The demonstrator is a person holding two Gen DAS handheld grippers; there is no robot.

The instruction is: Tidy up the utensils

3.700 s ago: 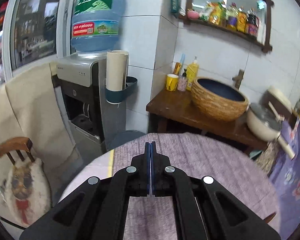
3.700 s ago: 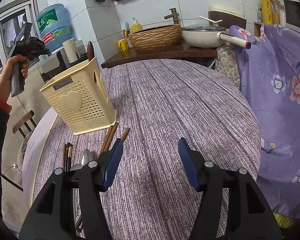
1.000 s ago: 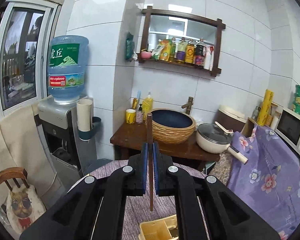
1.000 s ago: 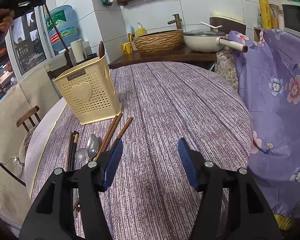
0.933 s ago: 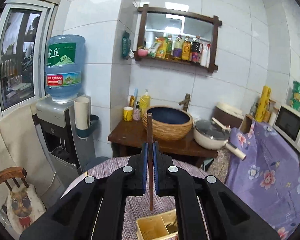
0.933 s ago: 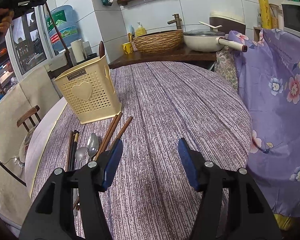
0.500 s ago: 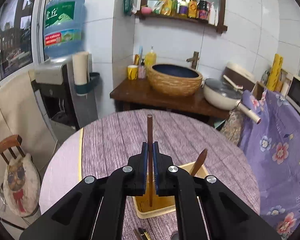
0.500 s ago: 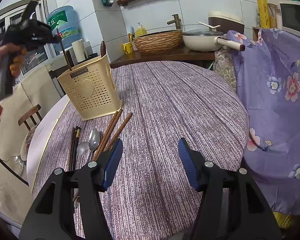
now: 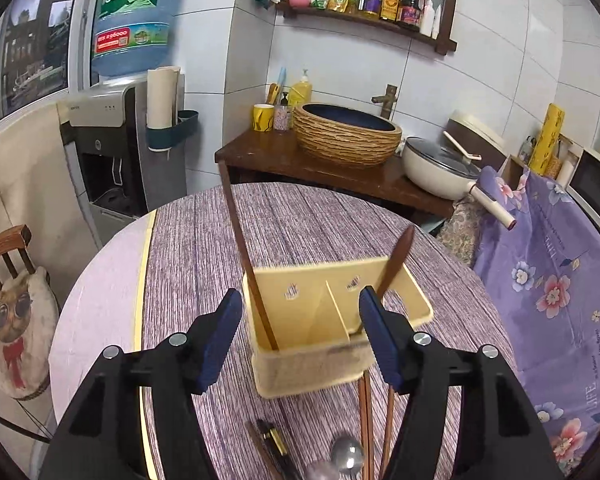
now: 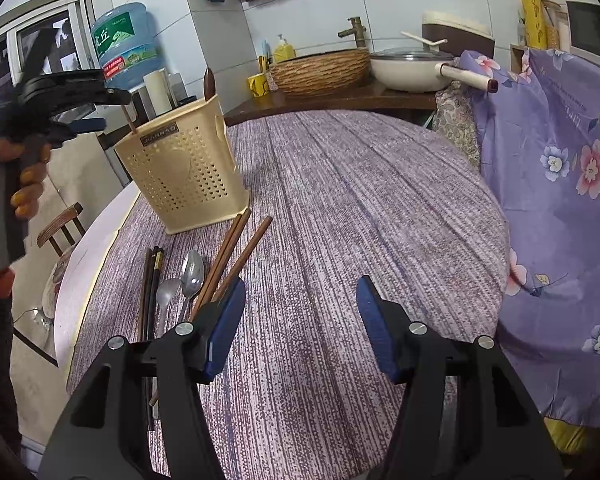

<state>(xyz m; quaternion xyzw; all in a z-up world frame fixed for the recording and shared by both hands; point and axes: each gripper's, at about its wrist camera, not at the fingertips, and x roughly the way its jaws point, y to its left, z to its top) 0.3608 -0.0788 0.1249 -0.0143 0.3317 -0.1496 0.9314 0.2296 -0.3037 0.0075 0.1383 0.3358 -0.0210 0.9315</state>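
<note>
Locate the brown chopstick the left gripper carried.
Left wrist view: chopstick stands tilted in the yellow holder's left compartment, free between the just-opened left gripper fingers.

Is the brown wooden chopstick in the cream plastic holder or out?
In: brown wooden chopstick leans inside cream plastic holder; left gripper jaws just opened, clear.

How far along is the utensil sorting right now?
Done: one brown chopstick and a wooden spoon stand in the yellow holder. In hand: nothing; the left gripper jaws have just been opening, and the right gripper is open. Left: chopsticks and metal spoons on the table.
</note>
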